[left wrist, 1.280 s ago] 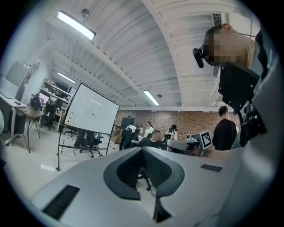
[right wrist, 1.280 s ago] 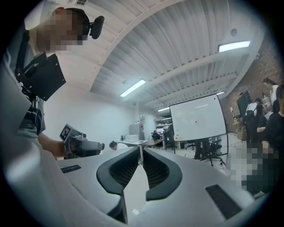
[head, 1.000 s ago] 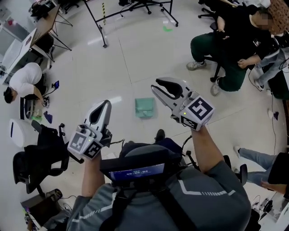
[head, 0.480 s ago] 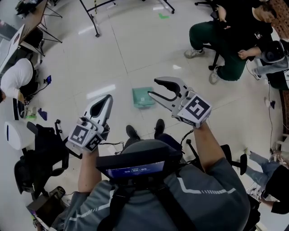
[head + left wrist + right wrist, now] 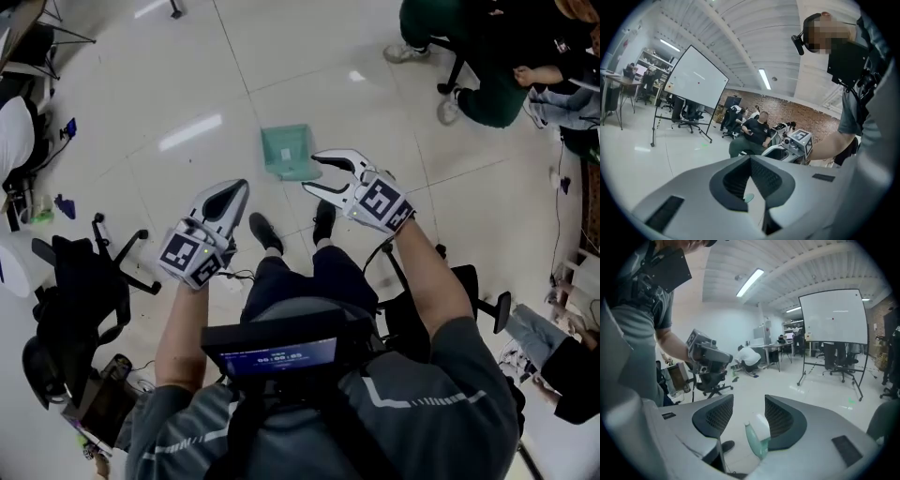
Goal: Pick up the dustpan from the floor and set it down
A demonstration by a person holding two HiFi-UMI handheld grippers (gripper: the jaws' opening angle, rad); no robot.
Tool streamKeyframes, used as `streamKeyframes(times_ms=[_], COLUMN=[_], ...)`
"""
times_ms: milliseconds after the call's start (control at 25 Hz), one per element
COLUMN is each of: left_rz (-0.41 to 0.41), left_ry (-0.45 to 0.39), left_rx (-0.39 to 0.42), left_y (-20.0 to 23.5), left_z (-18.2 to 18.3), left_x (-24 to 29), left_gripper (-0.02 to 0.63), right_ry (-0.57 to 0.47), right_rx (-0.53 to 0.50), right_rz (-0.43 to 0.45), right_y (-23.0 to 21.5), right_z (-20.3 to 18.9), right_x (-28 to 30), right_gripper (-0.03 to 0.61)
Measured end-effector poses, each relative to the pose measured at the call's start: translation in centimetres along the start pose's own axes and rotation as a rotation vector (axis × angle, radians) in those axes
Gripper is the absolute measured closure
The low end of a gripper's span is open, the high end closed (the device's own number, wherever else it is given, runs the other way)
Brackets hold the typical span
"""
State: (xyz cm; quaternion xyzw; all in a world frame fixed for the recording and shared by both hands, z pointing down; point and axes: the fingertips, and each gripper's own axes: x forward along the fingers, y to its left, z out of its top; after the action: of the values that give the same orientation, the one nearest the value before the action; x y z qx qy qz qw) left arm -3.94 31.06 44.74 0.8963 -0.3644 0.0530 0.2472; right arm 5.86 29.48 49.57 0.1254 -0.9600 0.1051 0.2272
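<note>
Lying flat on the floor [image 5: 187,84] at upper centre of the head view, the dustpan [image 5: 286,150] runs its long axis roughly top to bottom of the frame, wider end toward the shoes [image 5: 265,232]. The right gripper [image 5: 311,172] hangs at its lower right edge, jaws spread and opening, gripping nothing. At lower left, the left gripper [image 5: 234,189] has its jaws pressed together, empty.

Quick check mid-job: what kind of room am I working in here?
Probably an open-plan office or lab workspace: there is a wheeled whiteboard, a black office chair and a wide pale tiled floor.
</note>
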Motion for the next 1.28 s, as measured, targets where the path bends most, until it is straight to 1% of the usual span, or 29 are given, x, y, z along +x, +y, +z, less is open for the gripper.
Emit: streamKeyframes(times_ms=[120,320,440,560,760,840,880,1040,1200,1280], left_rz=[-0.025,-0.007,0.0,-0.015,-0.023,-0.02,-0.02,-0.017,-0.02,-0.014], left_ry=[0.034,0.081,0.101,0.111,0.124,0.131,0.132,0.132,0.149,0.143], left_rx=[-0.04,-0.04,-0.05,-0.096,-0.11,-0.119,-0.122,-0.129,-0.124,-0.118], left_y=[1.5,4.5,6.2,6.9,7.2,7.2,7.2,7.5,7.8,7.8], left_z=[-4.0,-9.9,-13.0,-15.4,-17.3,-17.7,-18.0,-18.8,-19.0,-18.3], left_x=[1.2,4.5,5.0,5.6,6.6,6.5,6.3,5.4,5.0,4.8], left_gripper=[0.594,0.592,0.592,0.594,0.592,0.592,0.592,0.592,0.592,0.592], right_ry=[0.065,0.18,0.2,0.228,0.261,0.265,0.261,0.247,0.234,0.23], right_rx=[-0.004,-0.057,-0.067,-0.09,-0.11,-0.096,-0.09,-0.105,-0.1,-0.09], right_rz=[0.052,0.121,0.123,0.135,0.154,0.151,0.147,0.141,0.151,0.156], right_y=[-0.1,-2.0,-2.4,-2.5,-2.6,-2.6,-2.6,-2.4,-2.7,-2.8], right_z=[-5.3,-13.1,-15.7,-17.7,-19.8,-20.3,-20.3,-20.3,-19.8,-19.4], right_x=[3.5,7.4,9.3,10.5,12.2,12.9,13.1,13.7,14.3,14.3], right_gripper=[0.341,0.334,0.334,0.334,0.334,0.362,0.364,0.408,0.414,0.417])
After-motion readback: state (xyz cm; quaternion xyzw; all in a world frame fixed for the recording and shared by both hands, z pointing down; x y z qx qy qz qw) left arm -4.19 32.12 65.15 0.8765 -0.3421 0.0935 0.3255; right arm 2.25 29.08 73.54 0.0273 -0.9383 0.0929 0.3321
